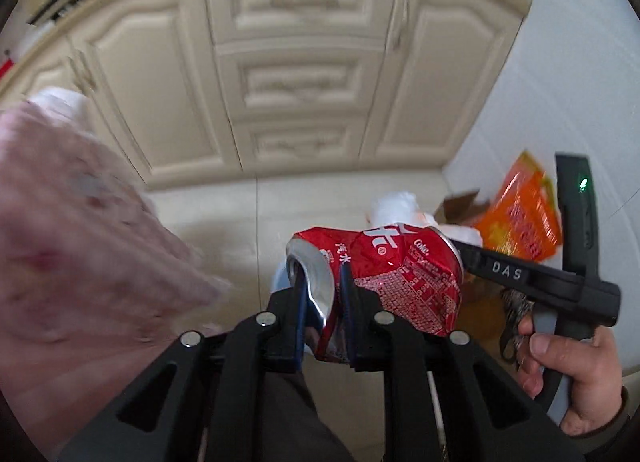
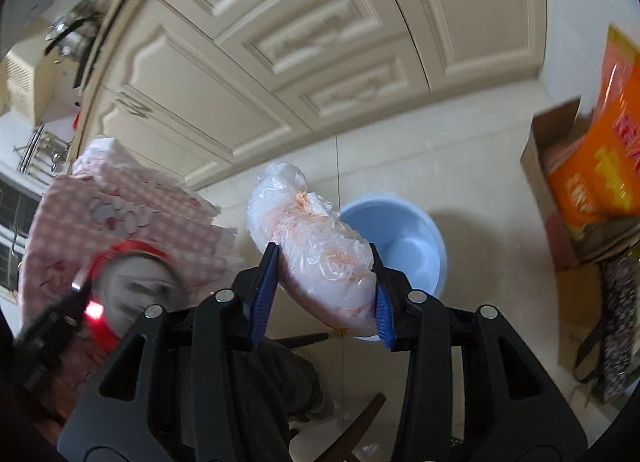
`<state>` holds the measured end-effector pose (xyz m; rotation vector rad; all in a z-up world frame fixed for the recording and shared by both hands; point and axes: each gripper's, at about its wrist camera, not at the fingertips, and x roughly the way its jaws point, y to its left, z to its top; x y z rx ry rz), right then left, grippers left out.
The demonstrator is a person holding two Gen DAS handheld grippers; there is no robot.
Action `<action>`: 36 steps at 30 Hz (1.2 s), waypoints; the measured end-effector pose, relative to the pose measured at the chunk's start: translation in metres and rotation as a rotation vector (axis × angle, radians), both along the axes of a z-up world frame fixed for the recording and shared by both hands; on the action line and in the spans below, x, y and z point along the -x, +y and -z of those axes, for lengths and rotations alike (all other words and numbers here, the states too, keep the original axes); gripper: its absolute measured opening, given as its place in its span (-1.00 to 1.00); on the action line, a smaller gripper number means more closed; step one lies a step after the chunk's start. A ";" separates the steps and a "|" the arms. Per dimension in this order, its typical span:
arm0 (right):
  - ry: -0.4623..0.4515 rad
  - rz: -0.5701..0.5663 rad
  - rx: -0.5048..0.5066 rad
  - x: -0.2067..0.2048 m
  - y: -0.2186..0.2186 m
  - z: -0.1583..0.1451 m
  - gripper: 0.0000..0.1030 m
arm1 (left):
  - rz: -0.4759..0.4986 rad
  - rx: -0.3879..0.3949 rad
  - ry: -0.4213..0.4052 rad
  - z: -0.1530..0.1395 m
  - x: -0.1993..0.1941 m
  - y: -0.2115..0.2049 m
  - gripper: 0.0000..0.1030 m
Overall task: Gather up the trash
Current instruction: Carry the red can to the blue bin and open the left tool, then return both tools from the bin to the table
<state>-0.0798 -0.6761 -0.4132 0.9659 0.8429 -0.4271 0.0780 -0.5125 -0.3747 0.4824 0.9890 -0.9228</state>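
Currently: crushed Coke can [image 1: 384,274] clamped by left gripper [image 1: 324,302]; crumpled plastic bag [image 2: 320,250] clamped by right gripper [image 2: 324,286], above blue basin [image 2: 404,246].

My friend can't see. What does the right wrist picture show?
The right hand-held gripper squeezes a crumpled clear plastic bag above a light blue bucket on the pale tiled floor. Cream cabinet doors stand behind.

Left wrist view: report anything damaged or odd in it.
The red Coke can is crushed and creased, its silver top bent sideways; the left gripper is shut on it. Behind it, the right gripper holds a crumpled white plastic bag. Nothing looks spilled.
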 end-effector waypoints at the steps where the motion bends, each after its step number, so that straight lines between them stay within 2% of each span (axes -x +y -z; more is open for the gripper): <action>1: 0.003 0.004 -0.019 -0.003 -0.003 0.007 -0.19 | 0.001 -0.024 0.003 0.011 -0.002 -0.008 -0.72; 4: -0.006 0.033 -0.102 -0.009 -0.014 0.032 -0.07 | 0.011 -0.084 0.057 0.044 -0.017 -0.029 -0.70; 5: -0.007 0.049 -0.127 -0.009 -0.018 0.039 0.09 | 0.005 -0.103 0.075 0.054 -0.023 -0.034 -0.69; 6: -0.007 0.062 -0.146 -0.009 -0.021 0.044 0.30 | 0.001 -0.114 0.094 0.059 -0.026 -0.035 -0.47; 7: -0.009 0.068 -0.156 -0.008 -0.023 0.048 0.38 | -0.004 -0.121 0.113 0.062 -0.030 -0.036 0.14; 8: -0.005 0.078 -0.160 -0.007 -0.024 0.049 0.53 | -0.021 -0.120 0.112 0.065 -0.035 -0.038 0.43; 9: 0.000 0.089 -0.160 -0.006 -0.026 0.051 0.64 | -0.035 -0.109 0.090 0.064 -0.038 -0.036 0.63; 10: 0.001 0.097 -0.158 -0.003 -0.026 0.051 0.67 | -0.045 -0.095 0.063 0.061 -0.040 -0.034 0.63; 12: 0.016 0.113 -0.138 -0.001 -0.026 0.047 0.89 | -0.061 -0.091 0.053 0.056 -0.041 -0.029 0.63; 16: 0.024 0.138 -0.100 0.007 -0.019 0.032 0.88 | -0.088 -0.060 0.035 0.036 -0.033 -0.015 0.66; 20: 0.020 0.138 -0.038 0.011 -0.008 0.005 0.88 | -0.079 -0.016 0.004 0.011 -0.016 -0.005 0.71; 29: -0.098 0.093 0.124 0.006 0.033 -0.102 0.88 | -0.055 0.145 -0.103 -0.084 0.025 0.045 0.75; 34: -0.173 0.037 0.214 -0.007 0.064 -0.165 0.88 | -0.079 0.219 -0.175 -0.136 0.033 0.084 0.77; 36: -0.190 0.020 0.237 -0.012 0.074 -0.181 0.89 | -0.093 0.241 -0.203 -0.154 0.032 0.101 0.77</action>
